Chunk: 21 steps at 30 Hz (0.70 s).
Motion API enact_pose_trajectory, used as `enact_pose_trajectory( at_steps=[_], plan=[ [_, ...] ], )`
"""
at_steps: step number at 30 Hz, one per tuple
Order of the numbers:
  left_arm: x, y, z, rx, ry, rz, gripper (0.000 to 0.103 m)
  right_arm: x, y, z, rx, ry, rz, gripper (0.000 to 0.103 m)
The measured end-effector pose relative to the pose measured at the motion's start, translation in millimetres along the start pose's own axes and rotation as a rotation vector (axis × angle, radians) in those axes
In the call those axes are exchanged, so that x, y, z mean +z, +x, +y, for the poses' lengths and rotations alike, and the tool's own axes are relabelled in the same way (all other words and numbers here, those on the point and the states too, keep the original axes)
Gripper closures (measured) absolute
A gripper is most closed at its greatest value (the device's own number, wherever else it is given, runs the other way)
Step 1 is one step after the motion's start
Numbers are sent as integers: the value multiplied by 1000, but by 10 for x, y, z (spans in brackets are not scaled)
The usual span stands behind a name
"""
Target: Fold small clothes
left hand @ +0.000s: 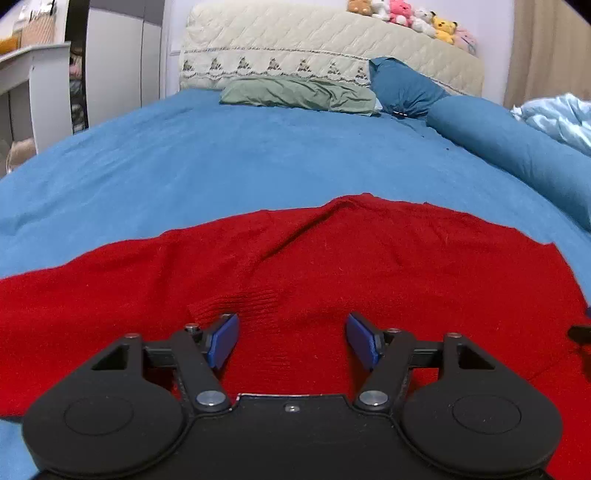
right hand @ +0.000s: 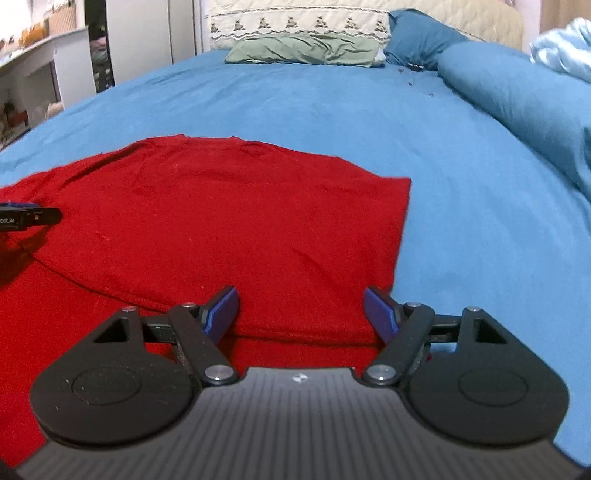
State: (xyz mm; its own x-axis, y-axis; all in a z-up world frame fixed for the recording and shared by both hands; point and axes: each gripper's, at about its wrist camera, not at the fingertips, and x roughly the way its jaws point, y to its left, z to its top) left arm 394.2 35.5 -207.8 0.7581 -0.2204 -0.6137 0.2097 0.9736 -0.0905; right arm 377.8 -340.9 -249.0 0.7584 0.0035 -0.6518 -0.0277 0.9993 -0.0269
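While both grippers hover with jaws spread wide and empty, the fold looks barely begun or only partly made.

One red garment (left hand: 332, 266) lies spread on the blue bed (left hand: 221, 155), near its foot edge; a layered edge near the right gripper (right hand: 300, 308) suggests one fold may already be in, though I cannot tell for sure, and the cloth is still broad and lightly creased, so more folding seems left. The left gripper (left hand: 291, 334) hangs just above the garment's near part, over a ribbed patch, gripping nothing. Count: one red garment, two grippers, one green pillow (left hand: 295, 94), two blue pillows or bolsters at the right, one pale blue quilt (left hand: 557, 118), and about six plush toys (left hand: 410, 16) on the headboard (left hand: 314, 44).
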Motion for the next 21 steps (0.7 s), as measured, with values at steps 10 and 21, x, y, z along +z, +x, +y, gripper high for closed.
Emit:
enact_pose_trajectory(
  at_steps=[10,21],
  plan=[
    [-50,-215,48,-13,-46,30,32,491,105,-37,56,-12,-49,10],
    [4,-199,20,5,-63,37,32,663,734,-316,-6,91,11,5]
  ],
)
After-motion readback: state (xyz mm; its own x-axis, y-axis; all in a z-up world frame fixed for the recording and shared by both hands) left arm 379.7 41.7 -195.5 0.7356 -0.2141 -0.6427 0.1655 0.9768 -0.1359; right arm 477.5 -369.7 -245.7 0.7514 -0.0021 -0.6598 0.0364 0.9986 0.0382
